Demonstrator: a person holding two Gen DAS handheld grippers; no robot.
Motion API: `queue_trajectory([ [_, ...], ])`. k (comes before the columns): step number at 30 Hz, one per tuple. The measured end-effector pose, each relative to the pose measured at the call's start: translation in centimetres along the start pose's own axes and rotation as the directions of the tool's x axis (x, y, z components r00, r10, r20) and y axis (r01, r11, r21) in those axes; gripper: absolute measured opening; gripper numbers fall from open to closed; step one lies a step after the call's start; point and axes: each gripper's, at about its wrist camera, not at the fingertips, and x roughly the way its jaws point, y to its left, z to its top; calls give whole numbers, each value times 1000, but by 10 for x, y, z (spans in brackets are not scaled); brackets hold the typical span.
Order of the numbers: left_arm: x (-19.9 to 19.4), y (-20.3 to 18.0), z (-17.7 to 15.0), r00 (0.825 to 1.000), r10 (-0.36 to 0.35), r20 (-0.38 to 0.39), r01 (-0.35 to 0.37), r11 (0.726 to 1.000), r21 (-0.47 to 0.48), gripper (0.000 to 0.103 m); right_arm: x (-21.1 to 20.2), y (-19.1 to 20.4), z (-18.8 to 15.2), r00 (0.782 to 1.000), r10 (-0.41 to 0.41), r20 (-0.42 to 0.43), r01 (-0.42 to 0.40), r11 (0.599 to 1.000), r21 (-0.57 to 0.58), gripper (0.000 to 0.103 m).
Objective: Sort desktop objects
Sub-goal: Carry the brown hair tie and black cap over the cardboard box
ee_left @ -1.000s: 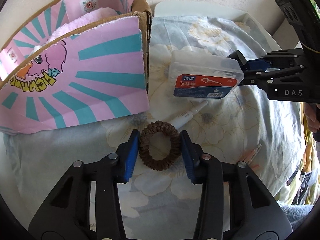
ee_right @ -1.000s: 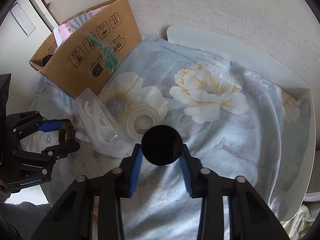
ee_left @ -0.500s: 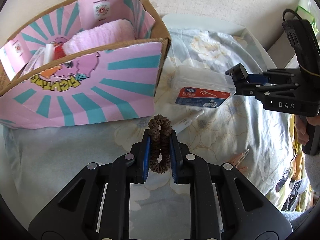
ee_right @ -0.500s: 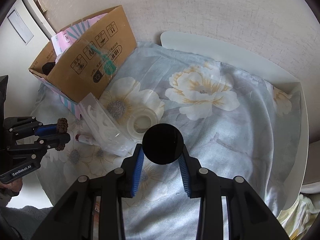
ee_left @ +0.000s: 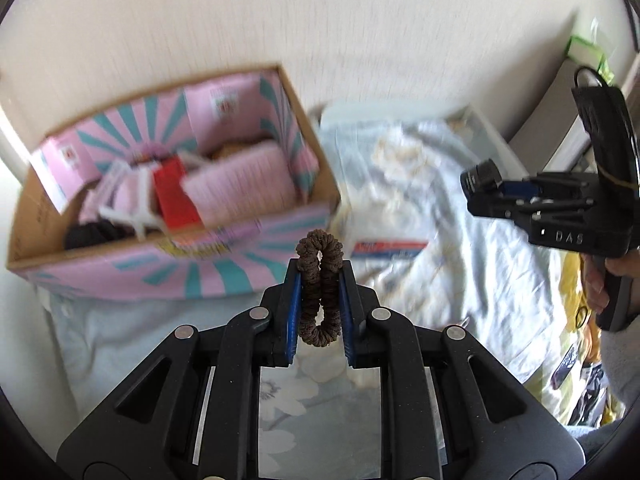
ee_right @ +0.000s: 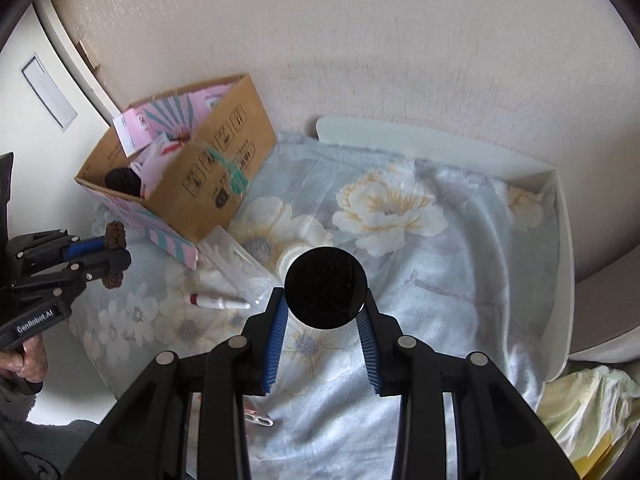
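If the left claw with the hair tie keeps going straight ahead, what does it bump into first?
Probably the box. The left claw, shut on the hair tie, points at the box's pink striped front wall near its top edge. Depth is hard to judge in this blurred view, so it might just clear the rim.

Stood at the back left of the worktop [ee_right: 560,264], against the wall [ee_right: 400,40]: a cardboard box [ee_right: 216,184]. Lay just in front of the box's near corner: a clear plastic case [ee_right: 236,264], touching a tape roll [ee_right: 292,256] to its right. Lay in front of the case: a small tube [ee_right: 220,302]. Hung left of the box, off the cloth [ee_right: 460,280]: a hair tie [ee_left: 319,288] between the left gripper [ee_left: 319,300] jaws. Sat right of it, over the cloth: a round disc [ee_right: 326,287] within the right gripper [ee_right: 323,320].
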Motion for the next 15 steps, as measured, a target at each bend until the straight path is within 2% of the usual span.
queue_trajectory([
  [8,-42,29,27,995,30,97,-31,999,11,15,-44,27,30,992,-36,125,37,999,-12,32],
  [15,-73,85,60,978,91,186,-88,996,-27,15,-59,54,63,980,-27,199,36,998,-43,32],
])
